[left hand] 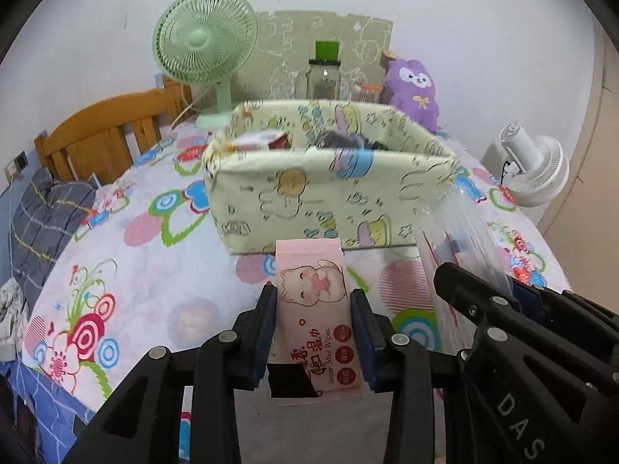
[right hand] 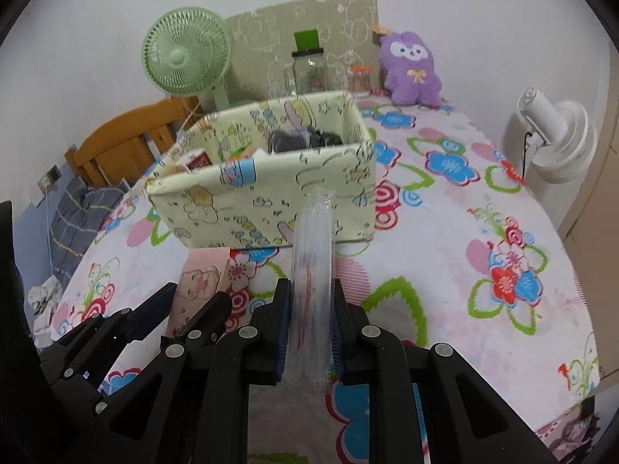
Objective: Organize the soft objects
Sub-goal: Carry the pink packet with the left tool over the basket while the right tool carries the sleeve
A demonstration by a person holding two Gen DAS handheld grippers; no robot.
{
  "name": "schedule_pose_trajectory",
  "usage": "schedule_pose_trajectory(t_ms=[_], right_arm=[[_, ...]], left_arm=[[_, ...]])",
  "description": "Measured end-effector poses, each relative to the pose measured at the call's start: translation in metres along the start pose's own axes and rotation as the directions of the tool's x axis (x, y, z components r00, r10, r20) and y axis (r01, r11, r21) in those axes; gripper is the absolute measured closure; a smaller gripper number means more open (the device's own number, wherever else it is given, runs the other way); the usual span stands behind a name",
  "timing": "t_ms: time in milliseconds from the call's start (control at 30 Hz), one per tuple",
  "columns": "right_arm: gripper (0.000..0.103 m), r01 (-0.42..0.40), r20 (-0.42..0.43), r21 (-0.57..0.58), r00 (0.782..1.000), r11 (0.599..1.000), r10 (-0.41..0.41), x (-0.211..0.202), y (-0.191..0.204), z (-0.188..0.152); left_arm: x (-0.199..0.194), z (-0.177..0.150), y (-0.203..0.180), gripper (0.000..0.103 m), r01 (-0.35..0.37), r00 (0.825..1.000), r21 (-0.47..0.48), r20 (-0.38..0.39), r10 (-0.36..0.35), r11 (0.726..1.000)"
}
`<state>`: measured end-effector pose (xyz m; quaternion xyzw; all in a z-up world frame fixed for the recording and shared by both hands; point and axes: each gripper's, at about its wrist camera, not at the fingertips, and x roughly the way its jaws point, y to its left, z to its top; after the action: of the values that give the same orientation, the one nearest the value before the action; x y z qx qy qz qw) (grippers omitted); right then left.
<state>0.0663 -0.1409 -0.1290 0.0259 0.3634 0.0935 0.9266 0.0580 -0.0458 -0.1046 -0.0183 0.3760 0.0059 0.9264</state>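
The left tool (left hand: 314, 311) is clenched on a pink pack of wipes (left hand: 315, 301), and the right tool (right hand: 311, 309) grasps a clear plastic packet (right hand: 314, 255). Both are held above the flowered bed (right hand: 483, 201), just in front of the fabric box (right hand: 271, 189). I think it is best to lift each pack over the near wall, then release it inside, one at a time, so the tools do not collide.

Green fan (left hand: 205, 42), jar (left hand: 324, 79), white fan (right hand: 557, 137).
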Motion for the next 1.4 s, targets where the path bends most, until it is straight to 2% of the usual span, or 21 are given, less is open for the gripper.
schedule_pose_trajectory(t_ms=[800,1100,1400], right_arm=[[0.081,-0.007,0.159,-0.032,0.987,0.999,0.012,-0.070,0.010,0.035],[0.081,-0.006,0.198,-0.045,0.980,0.999,0.015,-0.078,0.015,0.057],[0.081,-0.014,0.213,-0.062,0.977,0.998,0.027,-0.069,0.018,0.078]], left_arm=[[-0.065,0.043,-0.007,0.065,-0.012,0.989,0.042,0.149,0.006,0.999],[-0.077,0.062,-0.007,0.065,-0.009,0.981,0.063,0.193,-0.003,0.998],[-0.070,0.080,-0.002,0.065,-0.008,0.978,0.064,0.208,-0.005,0.998]])
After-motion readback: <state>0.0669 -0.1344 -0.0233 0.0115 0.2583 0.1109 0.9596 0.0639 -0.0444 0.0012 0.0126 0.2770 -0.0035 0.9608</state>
